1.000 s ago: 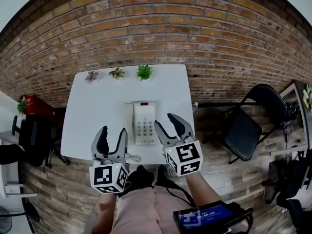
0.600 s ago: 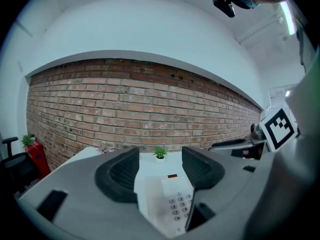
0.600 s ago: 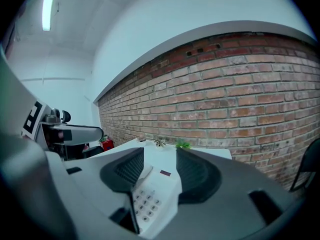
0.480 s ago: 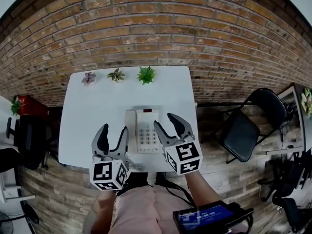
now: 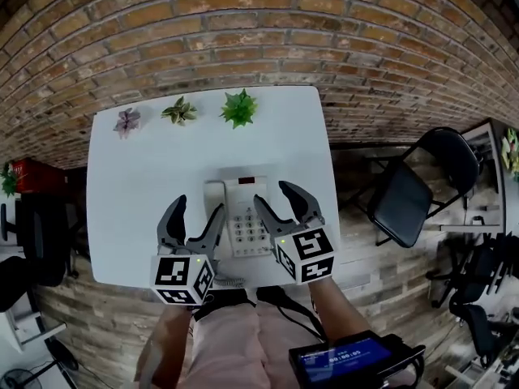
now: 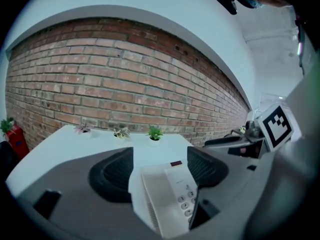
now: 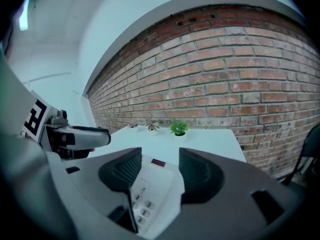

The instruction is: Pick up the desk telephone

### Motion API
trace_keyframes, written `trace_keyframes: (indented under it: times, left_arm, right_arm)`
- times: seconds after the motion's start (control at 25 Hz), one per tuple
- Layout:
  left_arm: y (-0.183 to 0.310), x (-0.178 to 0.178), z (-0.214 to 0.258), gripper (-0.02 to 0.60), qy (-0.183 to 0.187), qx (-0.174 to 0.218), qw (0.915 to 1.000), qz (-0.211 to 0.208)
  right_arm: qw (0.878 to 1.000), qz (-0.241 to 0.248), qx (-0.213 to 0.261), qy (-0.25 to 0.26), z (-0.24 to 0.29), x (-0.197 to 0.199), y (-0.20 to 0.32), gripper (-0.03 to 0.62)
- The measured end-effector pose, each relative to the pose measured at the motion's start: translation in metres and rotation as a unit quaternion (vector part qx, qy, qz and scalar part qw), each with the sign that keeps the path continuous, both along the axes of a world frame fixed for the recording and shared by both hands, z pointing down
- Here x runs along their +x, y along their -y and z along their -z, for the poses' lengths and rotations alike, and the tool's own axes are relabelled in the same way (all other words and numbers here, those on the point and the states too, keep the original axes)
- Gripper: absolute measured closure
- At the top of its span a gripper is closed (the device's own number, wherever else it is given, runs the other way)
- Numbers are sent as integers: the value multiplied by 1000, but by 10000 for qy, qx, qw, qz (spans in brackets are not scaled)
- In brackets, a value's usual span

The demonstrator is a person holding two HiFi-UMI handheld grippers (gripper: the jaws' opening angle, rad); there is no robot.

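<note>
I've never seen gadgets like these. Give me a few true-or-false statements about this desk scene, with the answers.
1. The white push-button desk telephone rests on the white rectangular table. True.
2. Four little plants stand along the table's far edge. False: three small potted plants stand there.
3. Both grippers are clamped on the telephone. False: the left gripper and the right gripper have their jaws apart, having just been opening, with the telephone showing between them, not gripped.
4. A black folding chair stands to the right of the table. True.
</note>
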State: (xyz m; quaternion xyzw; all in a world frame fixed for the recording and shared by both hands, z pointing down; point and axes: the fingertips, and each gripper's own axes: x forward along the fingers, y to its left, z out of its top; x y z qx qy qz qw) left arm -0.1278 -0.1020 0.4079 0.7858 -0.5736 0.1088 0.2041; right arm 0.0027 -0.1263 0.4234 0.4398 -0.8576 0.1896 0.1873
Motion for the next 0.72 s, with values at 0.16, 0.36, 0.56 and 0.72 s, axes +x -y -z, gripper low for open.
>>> trace_keyframes:
  times: [0.16,0.36,0.56,0.72]
  left_arm:
    - [13,5,-39,212,-139,-422,9986,-303]
    - [20,8,-76,200,-867,-1049,9900,-357]
    - [24,7,-97,189,-1140,-1351,9835,-397]
    - [26,11,-105,176,-1535,-1516,9755,-422]
  right_arm:
    - [9995,28,-321,-74,-33,-7,11,335]
    - [9958,142,-902,-21,-72,-14,9,276]
    - [9904,186,-1364,117,-97,-17,3,230]
    - [9868,227,-1583,247,-105,-20,3,221]
